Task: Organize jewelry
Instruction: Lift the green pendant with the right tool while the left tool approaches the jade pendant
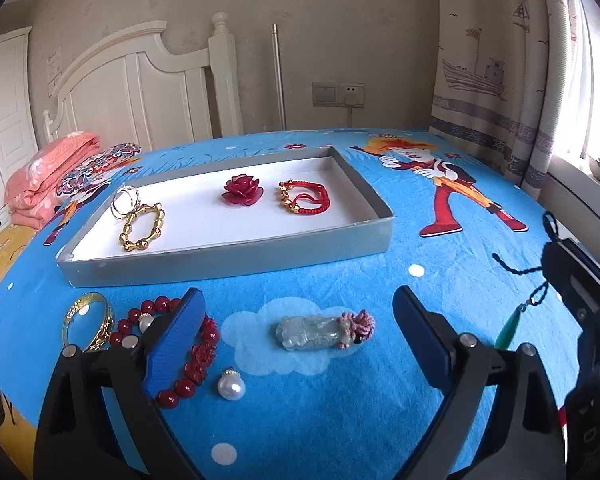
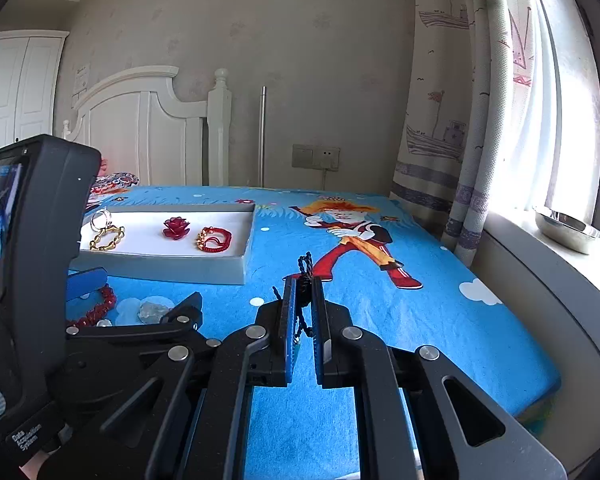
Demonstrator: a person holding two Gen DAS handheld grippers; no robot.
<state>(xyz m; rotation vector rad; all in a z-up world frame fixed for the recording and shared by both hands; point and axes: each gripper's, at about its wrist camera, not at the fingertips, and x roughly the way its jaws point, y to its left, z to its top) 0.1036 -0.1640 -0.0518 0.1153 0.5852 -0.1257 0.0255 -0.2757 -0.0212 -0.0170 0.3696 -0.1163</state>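
The tray (image 1: 228,256) is the landmark: a shallow grey box on the blue sheet (image 1: 340,408), already holding a gold chain (image 1: 142,228), two rings (image 1: 125,200), a red rose (image 1: 242,190) and a red cord bracelet (image 1: 304,198).

The left gripper (image 1: 300,332) hovers on the near side of the tray with its blue fingers wide apart and nothing between them. The jade carving (image 1: 312,332) lies on the sheet straight ahead of it, in the gap between the two fingers, its long axis running parallel to the tray's near wall, so across the line of approach. The pink knot at its end points away from the tray's gold-chain corner. The left gripper is plainly the nearer one to it; I judge a straight drop and close would catch it across its short width.

Nearer the left finger lie the red bead bracelet (image 1: 196,360), a pearl (image 1: 231,388) and a gold bangle (image 1: 88,320).

The right gripper (image 2: 303,280) stands off the tray's far end, fingers pressed together on a dark cord (image 2: 305,264). A green drop pendant (image 1: 510,330) dangles from the cord.

The left finger covers part of the bead bracelet. In the right wrist view the left gripper's body blocks the tray's near corner, and the pendant is almost wholly hidden between the fingers.
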